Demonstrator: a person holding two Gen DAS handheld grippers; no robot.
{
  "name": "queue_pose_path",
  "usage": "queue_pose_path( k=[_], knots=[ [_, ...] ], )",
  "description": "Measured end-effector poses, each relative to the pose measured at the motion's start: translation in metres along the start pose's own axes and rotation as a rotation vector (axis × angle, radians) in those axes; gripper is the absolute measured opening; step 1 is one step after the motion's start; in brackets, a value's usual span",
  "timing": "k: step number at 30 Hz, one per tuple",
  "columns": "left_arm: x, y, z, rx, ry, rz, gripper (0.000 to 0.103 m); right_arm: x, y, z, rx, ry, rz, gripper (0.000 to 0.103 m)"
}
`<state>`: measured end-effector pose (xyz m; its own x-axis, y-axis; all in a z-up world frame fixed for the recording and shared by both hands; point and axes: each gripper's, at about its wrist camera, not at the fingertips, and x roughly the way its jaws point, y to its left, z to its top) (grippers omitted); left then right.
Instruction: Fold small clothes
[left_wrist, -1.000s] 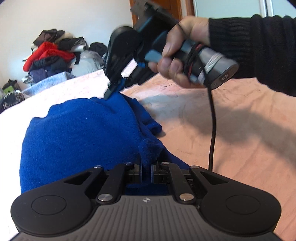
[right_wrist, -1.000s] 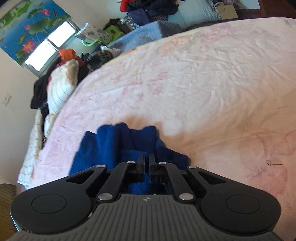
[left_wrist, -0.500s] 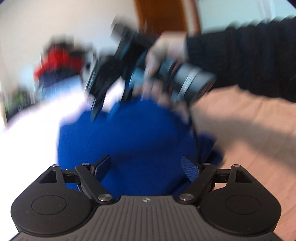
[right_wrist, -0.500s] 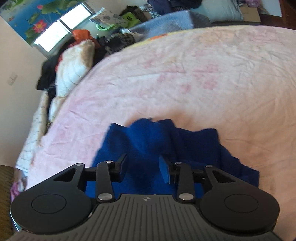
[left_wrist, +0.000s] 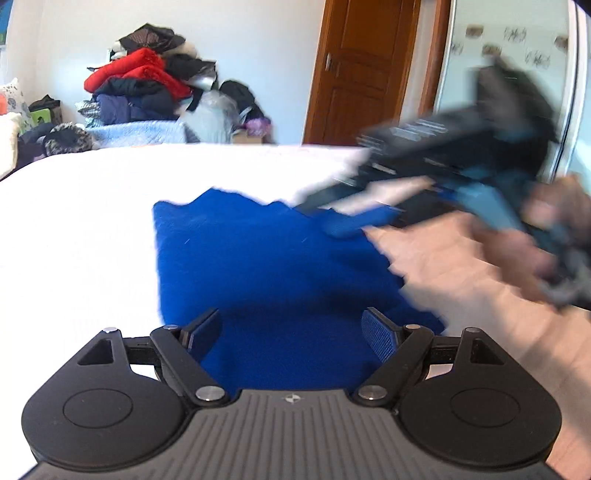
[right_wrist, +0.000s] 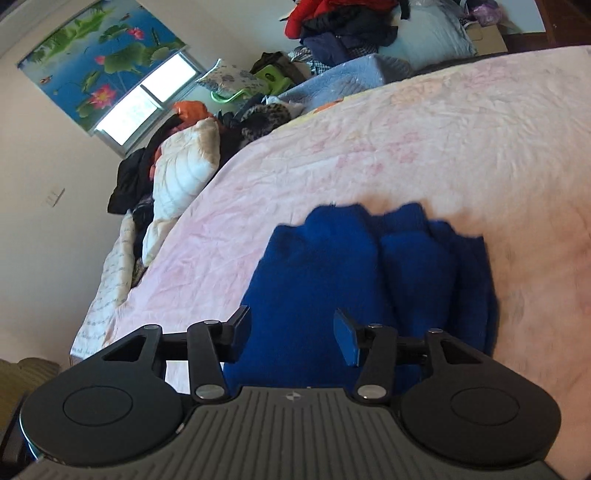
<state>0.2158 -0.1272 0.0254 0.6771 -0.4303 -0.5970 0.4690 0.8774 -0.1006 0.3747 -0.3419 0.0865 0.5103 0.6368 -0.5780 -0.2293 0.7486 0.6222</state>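
While I watch through both wrist cameras, the biggest thing in view is the bed (right_wrist: 424, 147), covered by a pale pink sheet with faint flowers; in the left view its far half is washed out to white by strong light. Behind it, against the wall, sits a heap of clothes (left_wrist: 140, 85) in red, black and navy, with a brown wooden door (left_wrist: 354, 70) to its right. The right view shows a window (right_wrist: 144, 99) under a blind printed with lotus flowers, and a cream pillow (right_wrist: 184, 170) at the bed's edge.

On the sheet lies the blue sweater (left_wrist: 273, 266), soft and fleecy, folded into a compact, roughly square bundle. In the right view I see rolled folds along its right side.

My left gripper (left_wrist: 293, 332) is released, its jaws spread wide, nothing pinched between them; the sweater lies below and beyond them. My right gripper (right_wrist: 291, 334) hangs over the near part of the sweater, jaws opening and apart, clear of the cloth. In the left view that gripper appears as a dark blurred shape at upper right, above the sweater's far corner, with a blurred hand (left_wrist: 546, 236) wrapped around its handle.
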Motion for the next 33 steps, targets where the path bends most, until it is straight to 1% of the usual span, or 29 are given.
queue_pose_path(
  k=[1, 2, 3, 4, 5, 6, 7, 9, 11, 12, 13, 14, 16, 18, 19, 20, 21, 22, 25, 28, 29, 31, 33],
  knots=[
    [0.006, -0.001, -0.002, 0.007, 0.023, 0.010, 0.083, -0.004, -0.001, -0.012, -0.001, 0.014, -0.009, 0.052],
    [0.010, -0.001, -0.004, 0.010, 0.051, 0.000, 0.083, -0.005, -0.005, -0.023, 0.010, 0.027, -0.026, 0.060],
    [0.016, 0.003, -0.007, 0.004, 0.084, -0.013, 0.083, -0.002, -0.011, -0.035, 0.036, 0.052, -0.063, 0.062],
    [0.021, 0.004, -0.013, 0.008, 0.107, 0.001, 0.083, 0.002, -0.020, -0.047, 0.049, 0.074, -0.107, 0.049],
    [0.021, -0.003, -0.019, 0.058, 0.078, 0.025, 0.084, -0.003, -0.026, -0.057, 0.040, 0.027, -0.098, 0.044],
    [0.021, -0.009, -0.022, 0.101, 0.076, 0.044, 0.084, -0.007, -0.031, -0.063, 0.062, 0.005, -0.082, 0.044],
    [0.019, -0.012, -0.022, 0.108, 0.077, 0.053, 0.084, -0.012, -0.034, -0.066, 0.114, -0.002, -0.074, 0.043],
    [0.012, -0.009, -0.016, 0.059, 0.092, 0.039, 0.084, -0.022, -0.030, -0.066, 0.152, -0.019, -0.123, 0.042],
    [0.002, -0.006, -0.018, 0.036, 0.088, 0.046, 0.084, -0.032, -0.016, -0.067, 0.131, -0.056, -0.154, 0.047],
    [0.000, -0.006, -0.017, 0.037, 0.091, 0.050, 0.084, -0.035, -0.009, -0.069, 0.119, -0.064, -0.140, 0.049],
    [0.000, -0.005, -0.018, 0.042, 0.100, 0.055, 0.084, -0.036, -0.003, -0.071, 0.104, -0.064, -0.112, 0.054],
    [0.001, -0.005, -0.020, 0.046, 0.113, 0.061, 0.084, -0.035, 0.002, -0.073, 0.091, -0.058, -0.092, 0.061],
    [0.006, -0.003, -0.024, 0.039, 0.125, 0.067, 0.084, -0.028, 0.003, -0.076, 0.081, -0.026, -0.099, 0.064],
    [0.006, -0.003, -0.025, 0.038, 0.124, 0.075, 0.084, -0.017, -0.011, -0.085, 0.111, 0.012, -0.169, 0.051],
    [0.006, -0.004, -0.025, 0.038, 0.126, 0.078, 0.084, -0.021, -0.015, -0.090, 0.113, -0.022, -0.167, 0.044],
    [0.007, -0.003, -0.024, 0.037, 0.127, 0.079, 0.084, -0.024, -0.020, -0.090, 0.148, -0.026, -0.162, 0.042],
    [0.006, -0.003, -0.024, 0.032, 0.129, 0.080, 0.084, -0.028, -0.023, -0.090, 0.191, -0.031, -0.158, 0.043],
    [0.005, -0.003, -0.024, 0.029, 0.129, 0.080, 0.084, -0.032, -0.022, -0.090, 0.205, -0.034, -0.156, 0.046],
    [0.002, -0.003, -0.024, 0.025, 0.129, 0.089, 0.084, -0.042, -0.014, -0.090, 0.169, -0.051, -0.177, 0.054],
    [-0.005, 0.000, -0.021, 0.004, 0.121, 0.095, 0.084, -0.050, -0.011, -0.084, 0.159, -0.078, -0.174, 0.060],
    [-0.008, 0.003, -0.021, -0.005, 0.116, 0.095, 0.084, -0.052, -0.012, -0.082, 0.156, -0.090, -0.182, 0.065],
    [-0.014, 0.010, -0.019, -0.021, 0.113, 0.100, 0.084, -0.054, -0.016, -0.079, 0.159, -0.098, -0.214, 0.069],
    [-0.017, 0.018, -0.019, -0.032, 0.118, 0.112, 0.084, -0.053, -0.022, -0.079, 0.153, -0.082, -0.264, 0.069]
  ],
)
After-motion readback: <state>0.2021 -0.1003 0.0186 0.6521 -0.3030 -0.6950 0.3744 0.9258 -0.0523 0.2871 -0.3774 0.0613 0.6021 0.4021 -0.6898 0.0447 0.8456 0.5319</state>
